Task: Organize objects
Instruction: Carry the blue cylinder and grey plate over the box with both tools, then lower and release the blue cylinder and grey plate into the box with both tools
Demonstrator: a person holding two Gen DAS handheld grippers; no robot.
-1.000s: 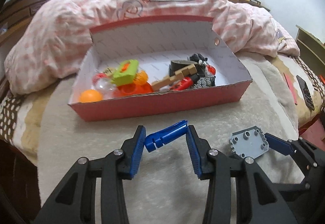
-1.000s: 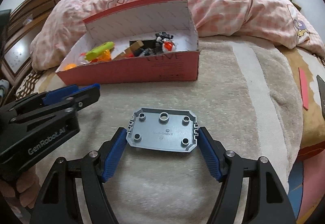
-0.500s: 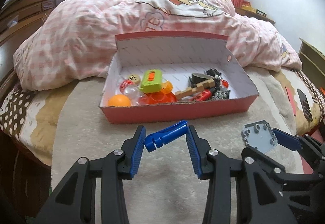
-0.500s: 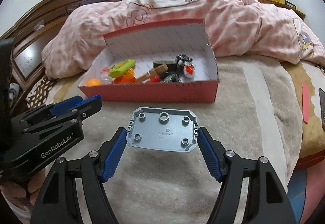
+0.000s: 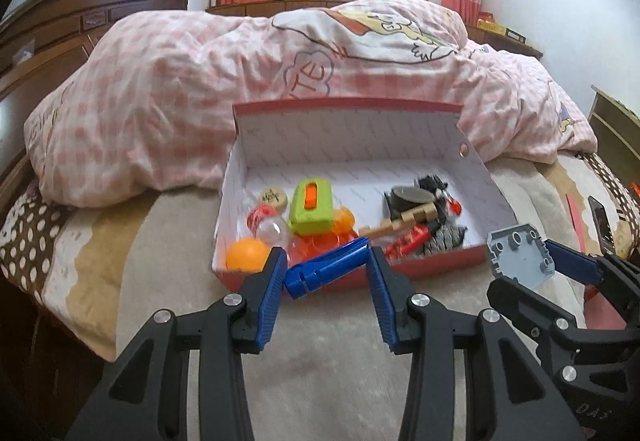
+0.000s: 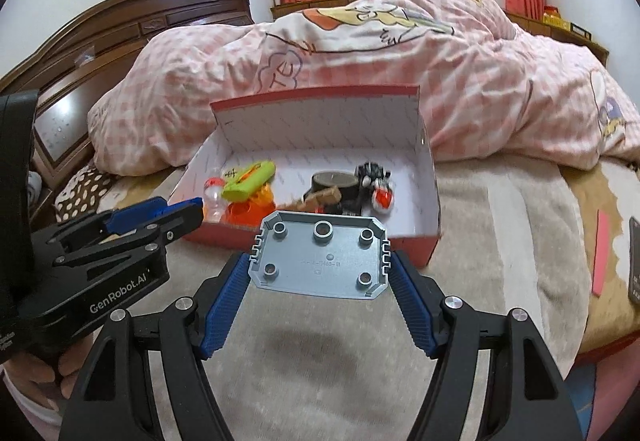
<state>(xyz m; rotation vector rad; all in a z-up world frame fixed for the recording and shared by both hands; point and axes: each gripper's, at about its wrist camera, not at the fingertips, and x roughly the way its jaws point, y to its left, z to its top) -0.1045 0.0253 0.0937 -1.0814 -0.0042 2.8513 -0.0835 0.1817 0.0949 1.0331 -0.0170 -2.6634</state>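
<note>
Left wrist: left claw [image 5: 328, 273] clamps blue piece [image 5: 326, 272] | right wrist: right claw [image 6: 320, 281] grips grey plate [image 6: 320, 261], its studs visible

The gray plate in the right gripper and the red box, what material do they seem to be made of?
The gray plate looks like molded hard plastic with a matte finish: round studs, crisp notched edges and tiny raised lettering. The red box seems to be thin cardboard, red outside and printed white inside, with folded walls and a flat cut rim. The right gripper clamps the plate by its short edges.
</note>
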